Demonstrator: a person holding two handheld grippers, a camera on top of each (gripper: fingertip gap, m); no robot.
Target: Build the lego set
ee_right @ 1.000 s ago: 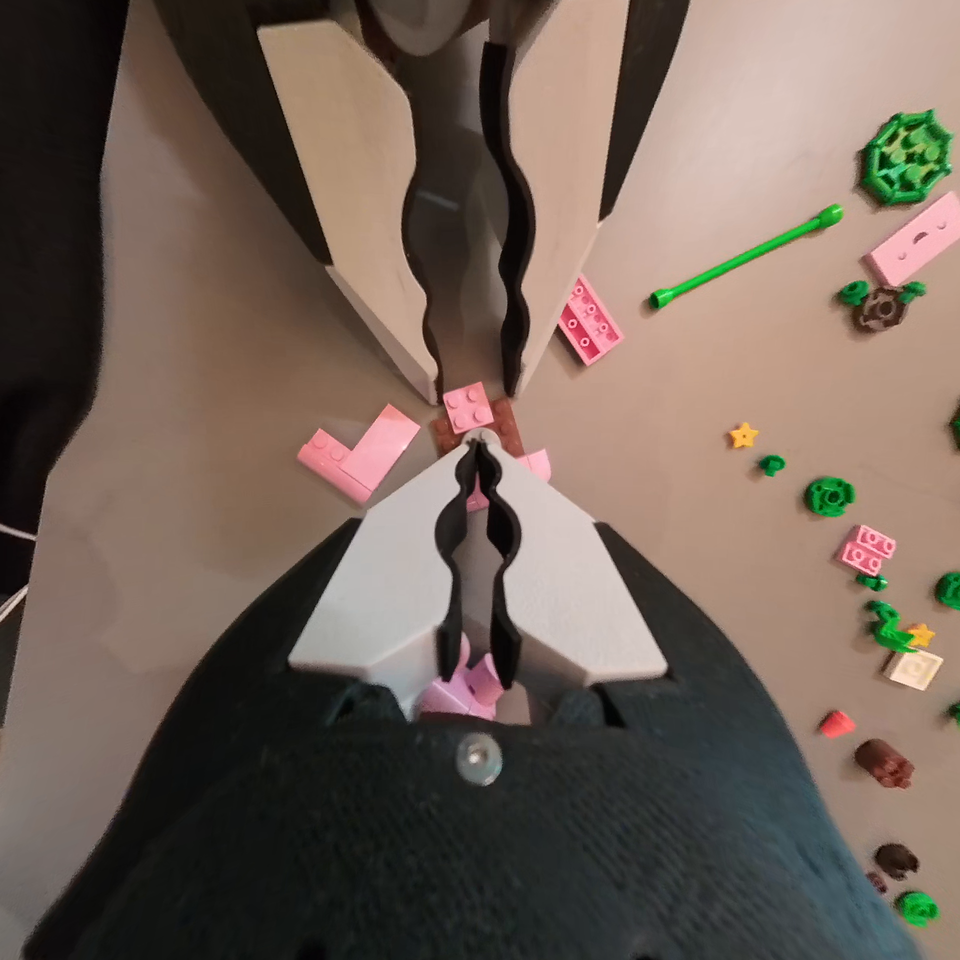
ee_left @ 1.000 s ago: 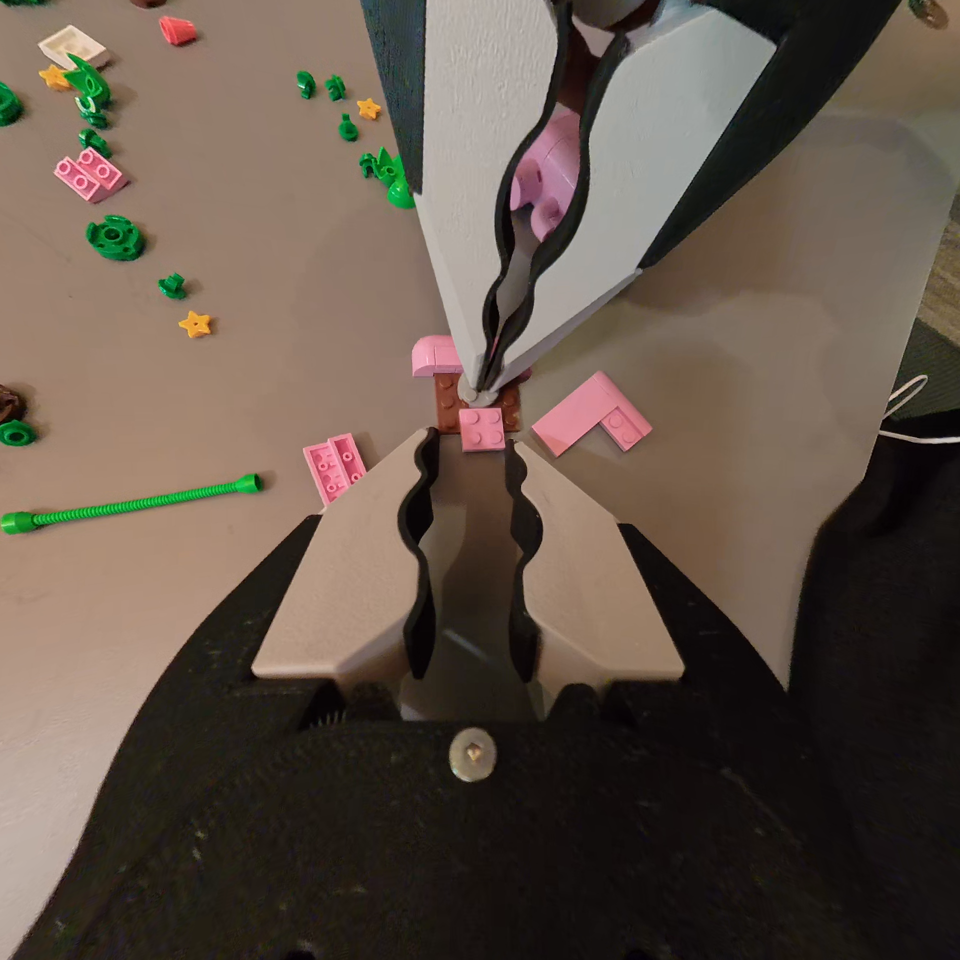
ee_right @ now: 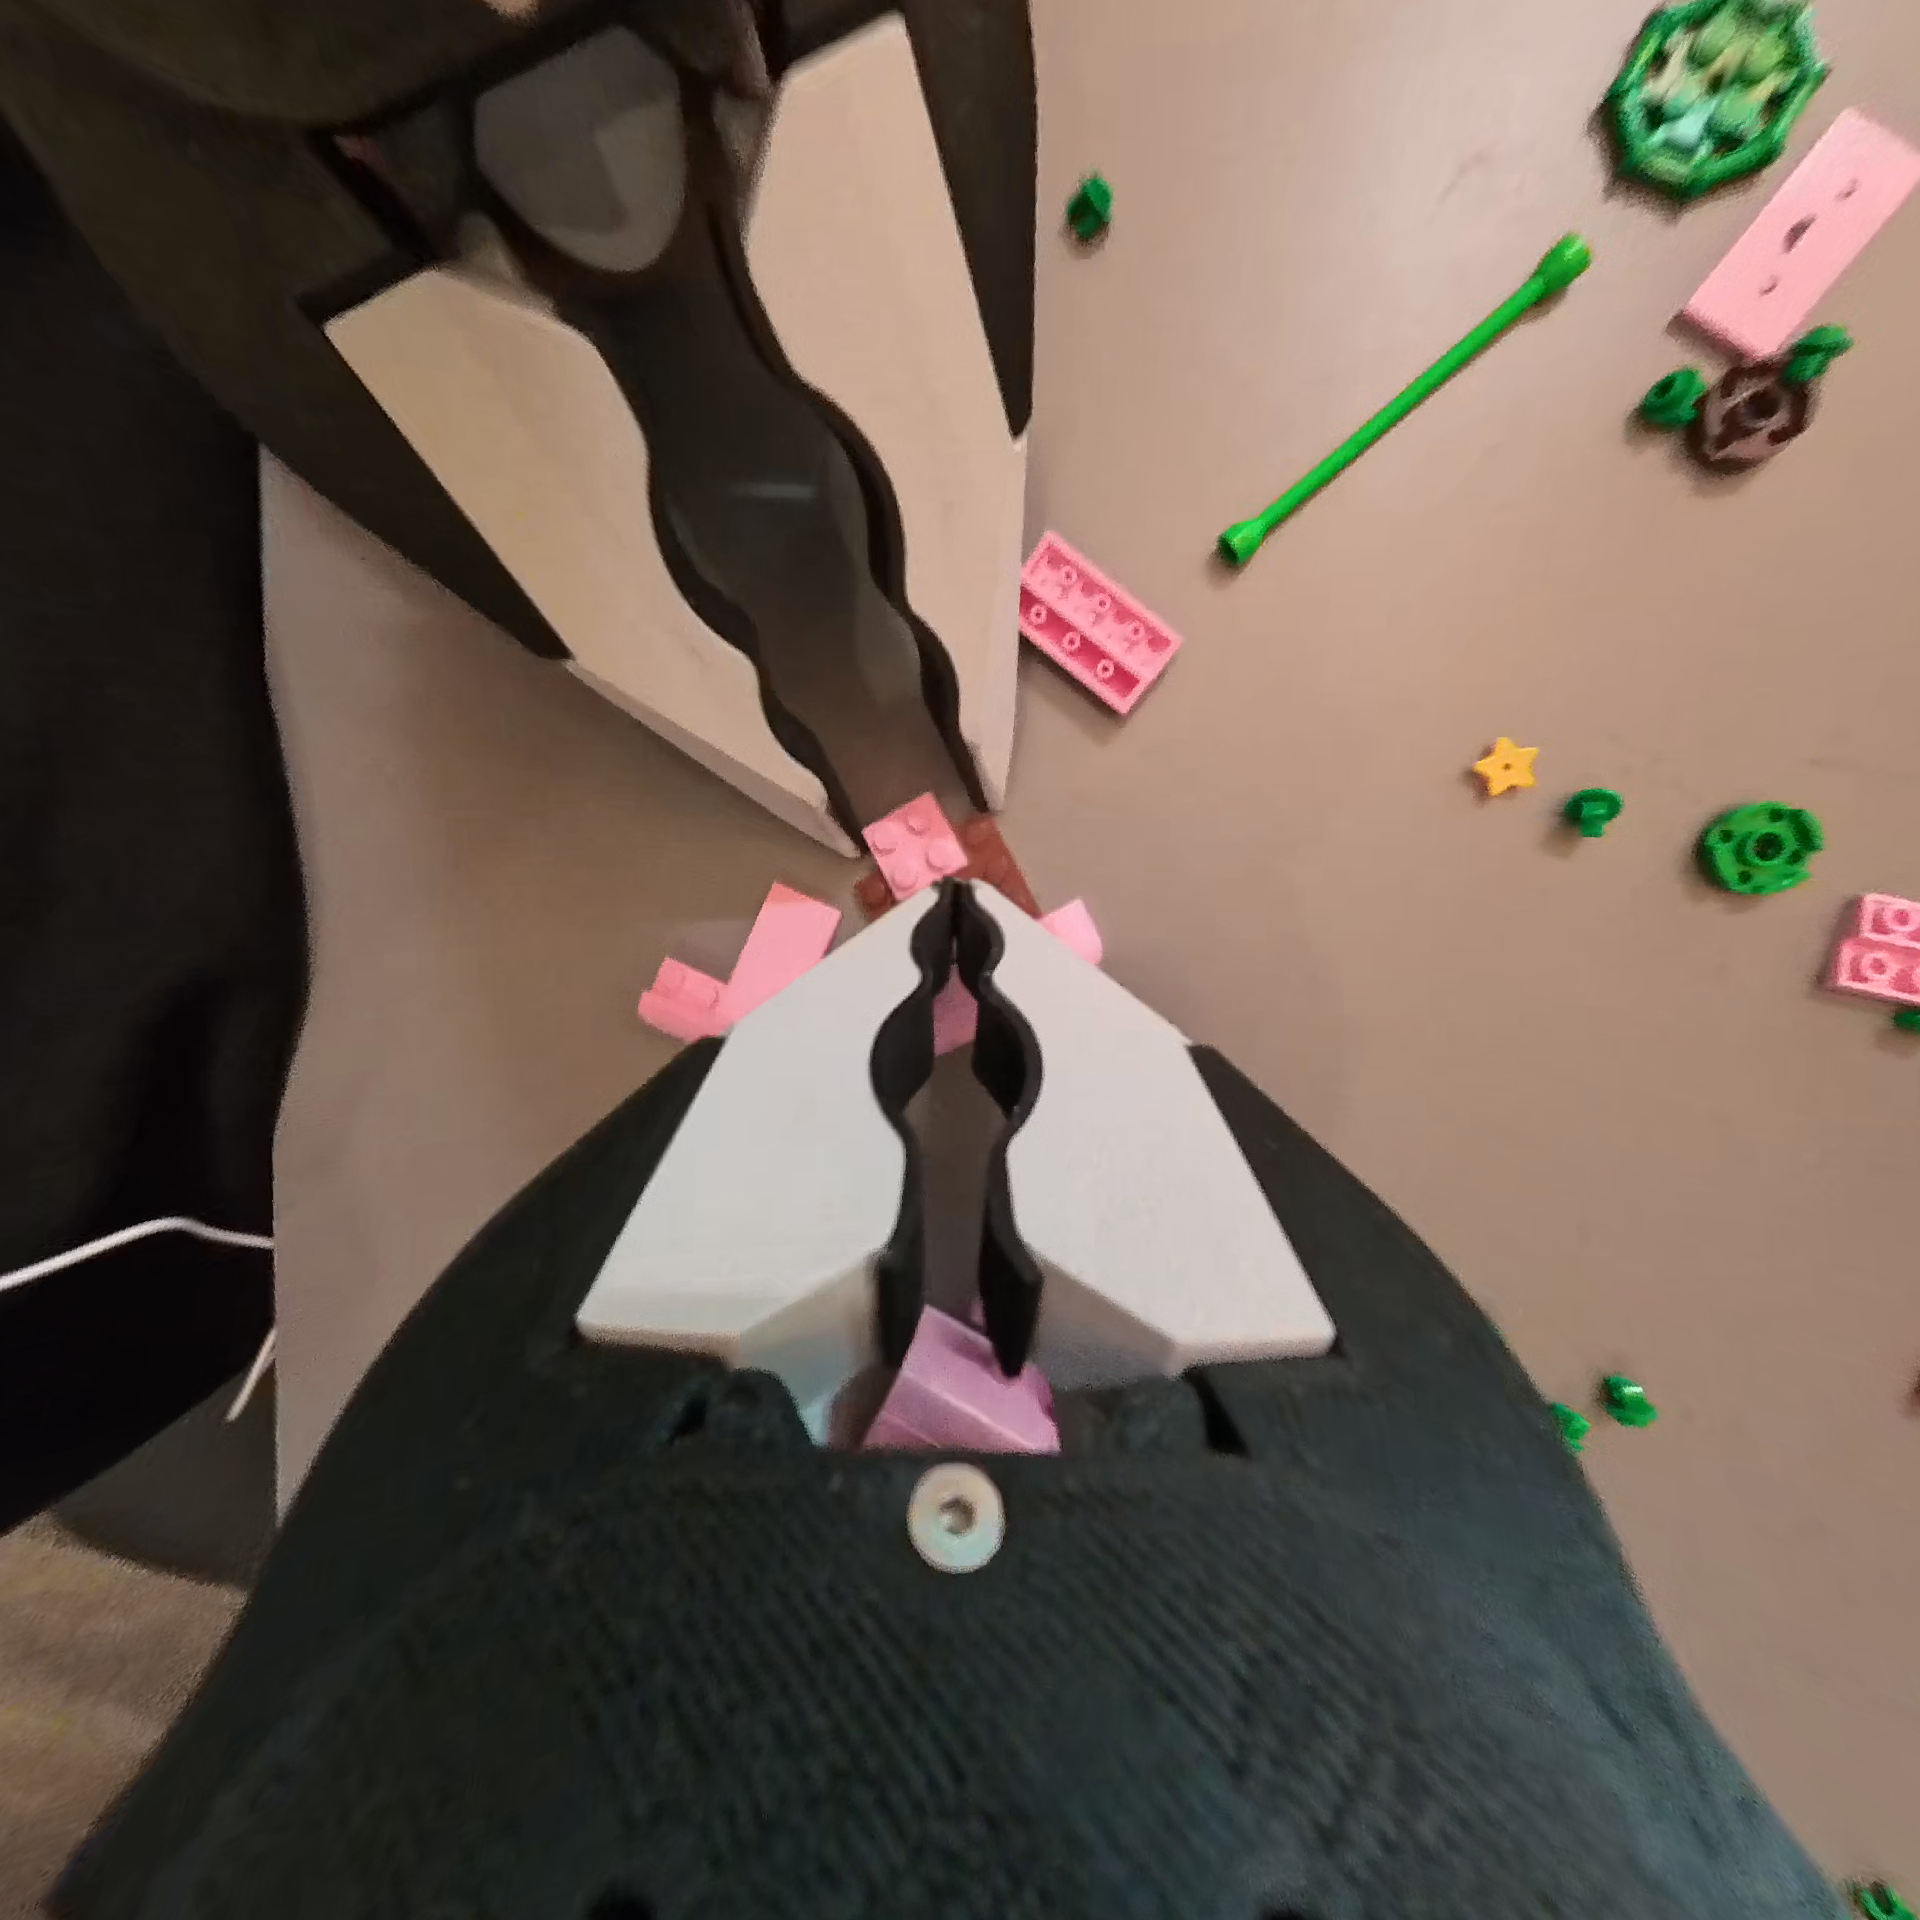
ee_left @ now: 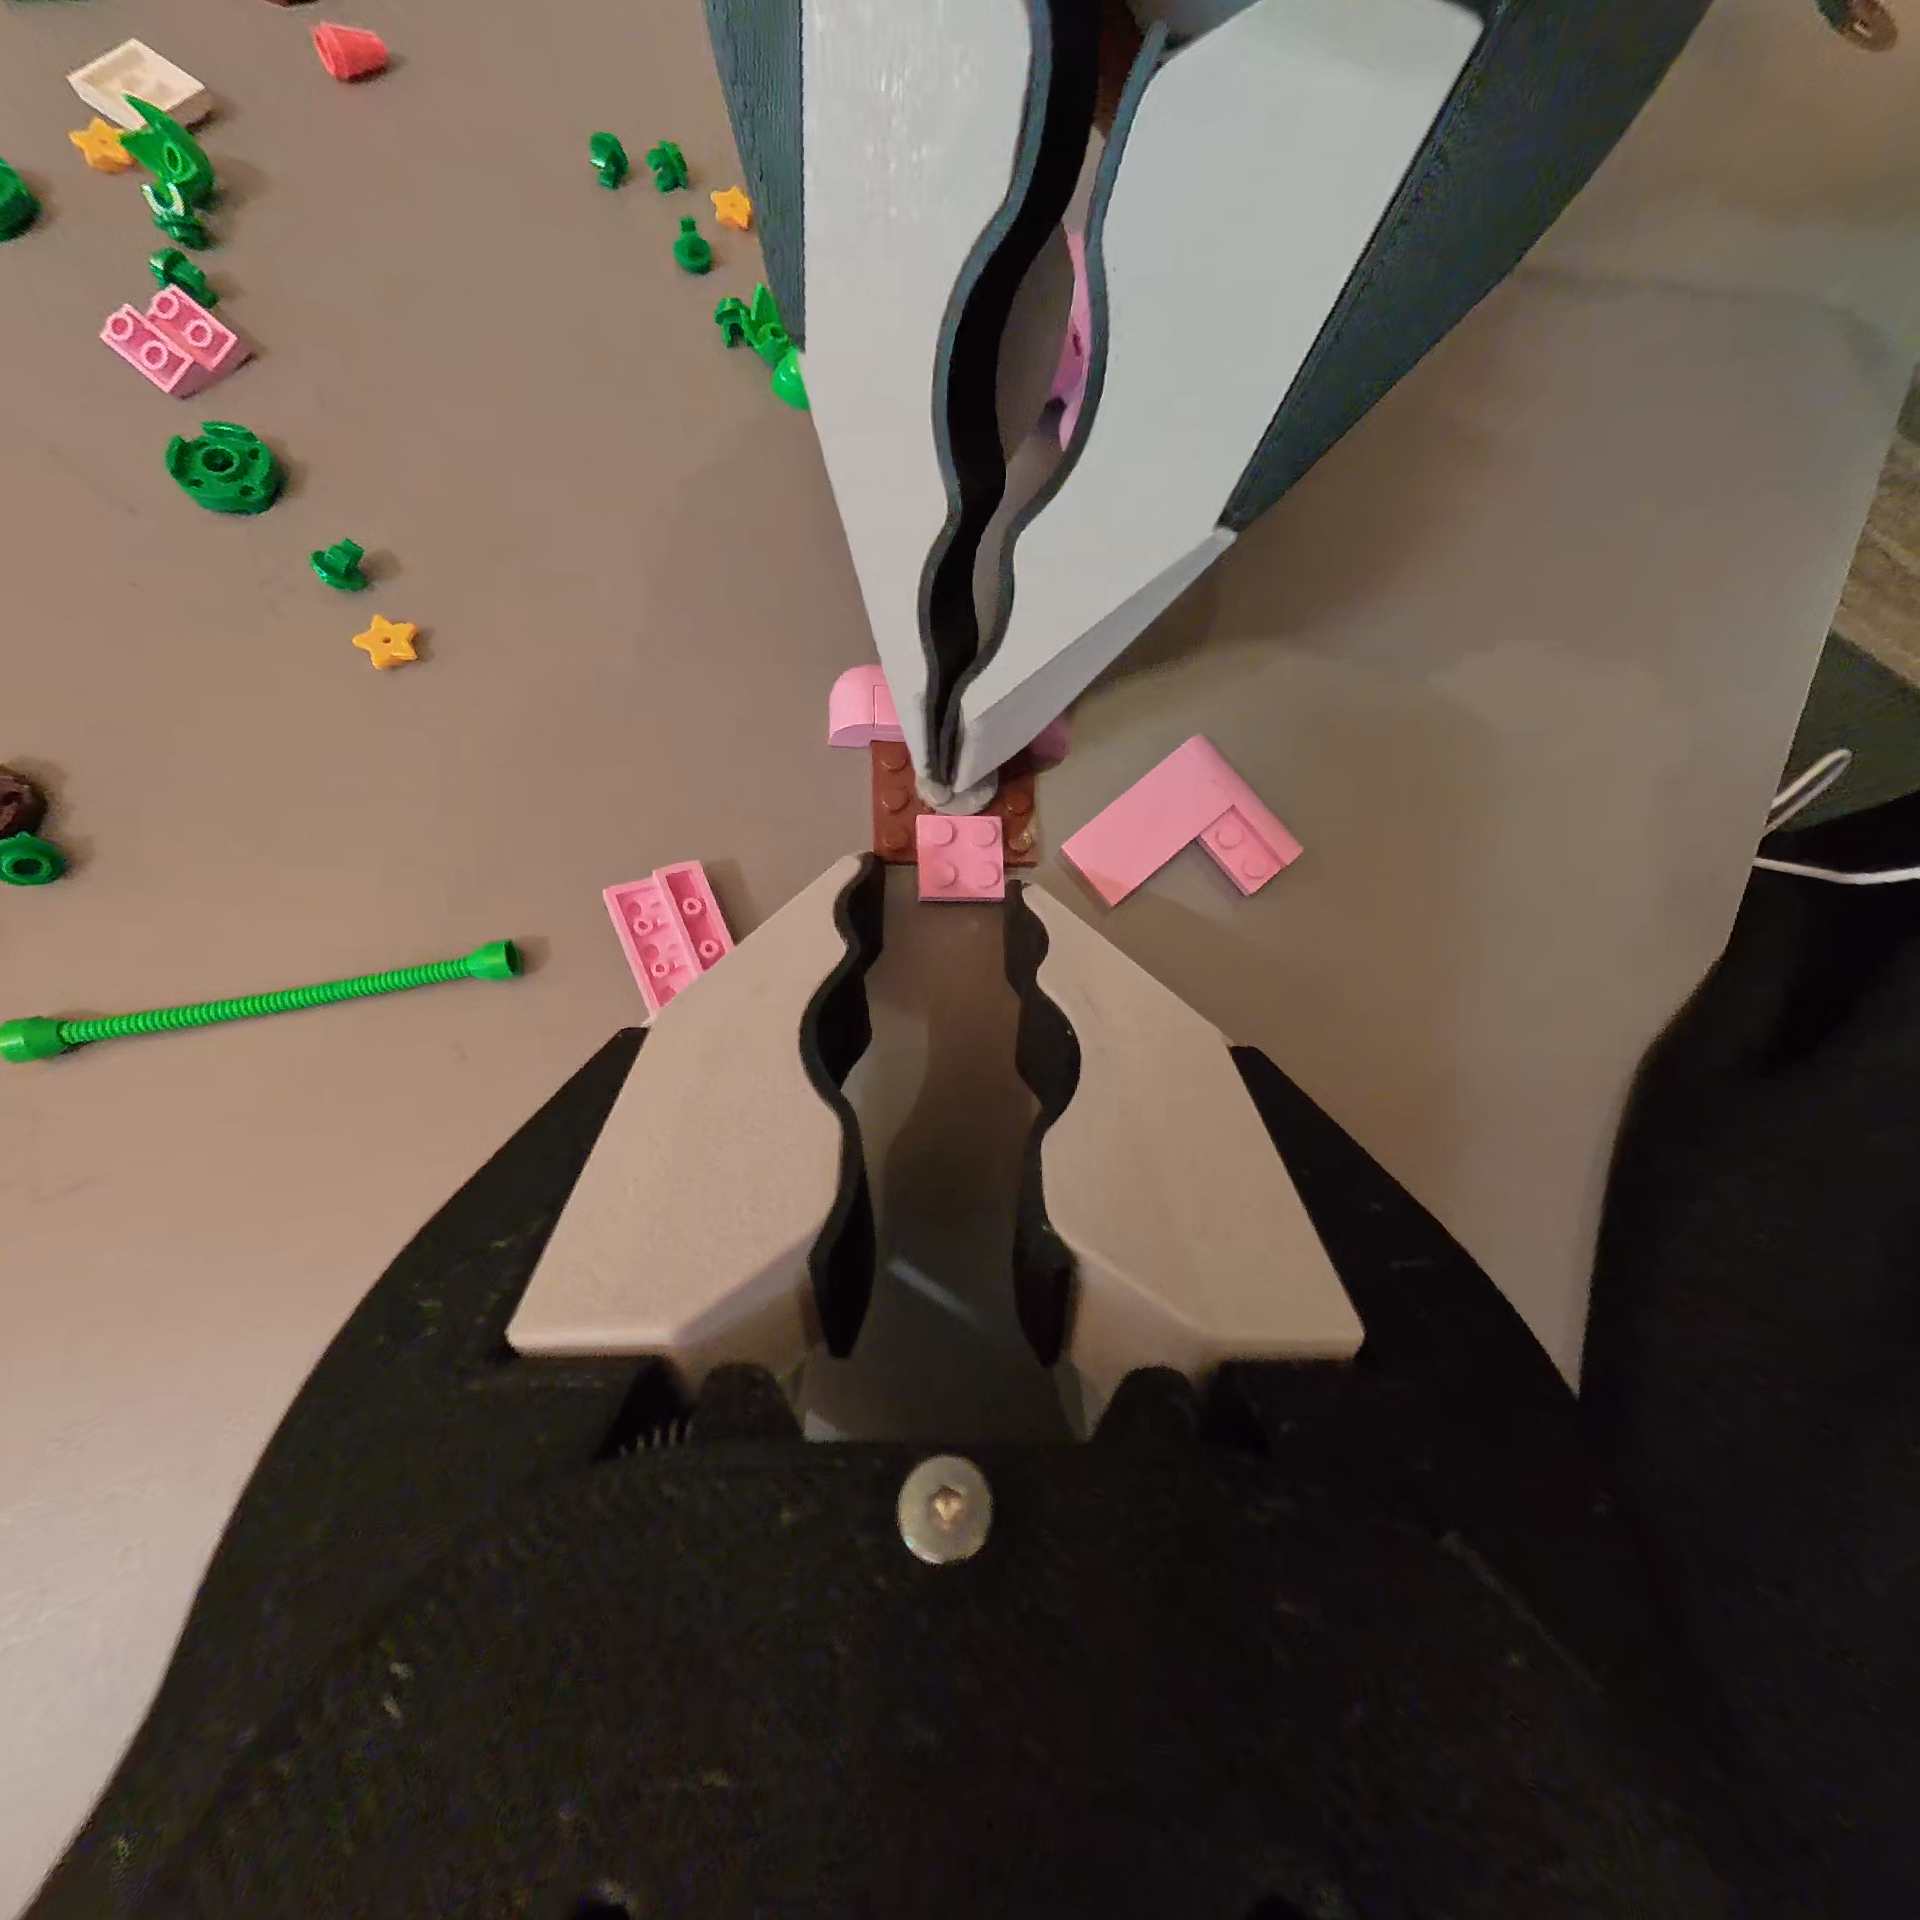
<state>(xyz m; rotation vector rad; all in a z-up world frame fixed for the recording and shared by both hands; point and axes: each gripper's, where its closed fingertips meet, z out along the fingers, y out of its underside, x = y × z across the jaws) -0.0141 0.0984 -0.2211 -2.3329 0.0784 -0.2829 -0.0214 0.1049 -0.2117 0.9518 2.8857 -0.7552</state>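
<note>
While the right gripper, pinched nearly closed on a small grey round piece, presses onto the brown plate at frame centre, the pink square plate is seen just ahead of the empty, parted left gripper.

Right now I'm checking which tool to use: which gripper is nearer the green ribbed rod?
Left. The left gripper sits just beside the green ribbed rod, its open fingers near the rod's flared end. The right gripper, shut, is farther off, tips on the brown plate.
</note>
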